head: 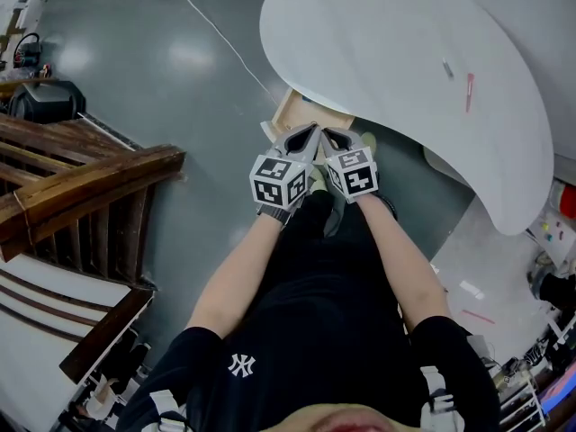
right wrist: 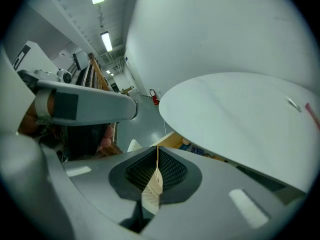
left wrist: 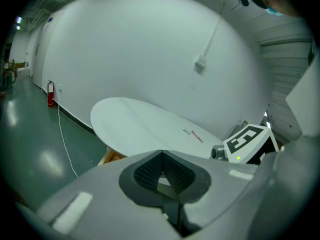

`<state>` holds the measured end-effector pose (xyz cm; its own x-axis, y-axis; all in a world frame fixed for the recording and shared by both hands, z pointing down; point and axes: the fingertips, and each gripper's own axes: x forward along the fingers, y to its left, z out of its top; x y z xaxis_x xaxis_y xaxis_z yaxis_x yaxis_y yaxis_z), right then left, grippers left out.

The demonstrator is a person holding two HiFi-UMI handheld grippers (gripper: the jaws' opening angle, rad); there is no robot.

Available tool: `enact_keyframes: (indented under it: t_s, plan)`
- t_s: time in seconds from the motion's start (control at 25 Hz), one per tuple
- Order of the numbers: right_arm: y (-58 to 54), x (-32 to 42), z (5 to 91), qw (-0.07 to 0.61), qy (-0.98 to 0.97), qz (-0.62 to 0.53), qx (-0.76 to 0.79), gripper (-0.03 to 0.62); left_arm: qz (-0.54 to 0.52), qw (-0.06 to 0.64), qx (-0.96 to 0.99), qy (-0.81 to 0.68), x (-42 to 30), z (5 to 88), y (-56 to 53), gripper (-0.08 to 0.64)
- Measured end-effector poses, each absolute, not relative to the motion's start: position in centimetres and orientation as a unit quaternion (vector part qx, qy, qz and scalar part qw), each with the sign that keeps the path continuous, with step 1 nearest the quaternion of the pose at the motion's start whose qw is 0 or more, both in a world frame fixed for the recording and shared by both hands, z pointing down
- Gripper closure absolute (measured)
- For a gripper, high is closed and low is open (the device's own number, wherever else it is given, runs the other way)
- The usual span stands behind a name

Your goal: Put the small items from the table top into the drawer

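A white curved table [head: 405, 52] carries a red pen [head: 469, 93] and a small grey item [head: 447, 68] far from its near edge. Under that edge a wooden drawer [head: 301, 111] stands open. Both grippers hover side by side just above the drawer's front. My left gripper [head: 310, 131] is shut with its tips meeting [left wrist: 161, 153] and nothing between them. My right gripper [head: 328, 135] has its jaws a narrow slit apart [right wrist: 157, 151]. A pale ribbed sliver shows in that slit; I cannot tell what it is. Blue things [right wrist: 195, 148] lie inside the drawer [right wrist: 172, 140].
A dark wooden rack [head: 81, 187] stands on the grey floor at the left, with a black bag [head: 45, 102] behind it. A white cable [head: 216, 34] runs across the floor to the table. Clutter and shelves [head: 549, 286] crowd the right edge.
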<state>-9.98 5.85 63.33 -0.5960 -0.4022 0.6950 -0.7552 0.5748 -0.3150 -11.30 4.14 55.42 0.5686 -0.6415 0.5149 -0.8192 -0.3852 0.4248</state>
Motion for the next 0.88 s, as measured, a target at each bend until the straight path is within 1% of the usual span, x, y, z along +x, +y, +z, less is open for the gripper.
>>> enact_keyframes:
  t_s: [0.08,0.36,0.88]
  plan:
    - [5.3,-9.1,62.4,0.284,-0.838,0.300,0.357,0.569,0.133,0.329,0.826,-0.438,-10.6,55.0,3.8,0.560]
    - [3.0,-5.1,59.0,0.259,-0.829,0.291,0.402,0.569,0.127,0.321,0.847,-0.404,-6.7,53.1,1.7,0.560]
    - [-1.9,6.9,54.7,0.232,-0.794,0.272,0.492,0.569,0.121,0.309,0.878,-0.344,3.0,50.1,-3.0,0.560]
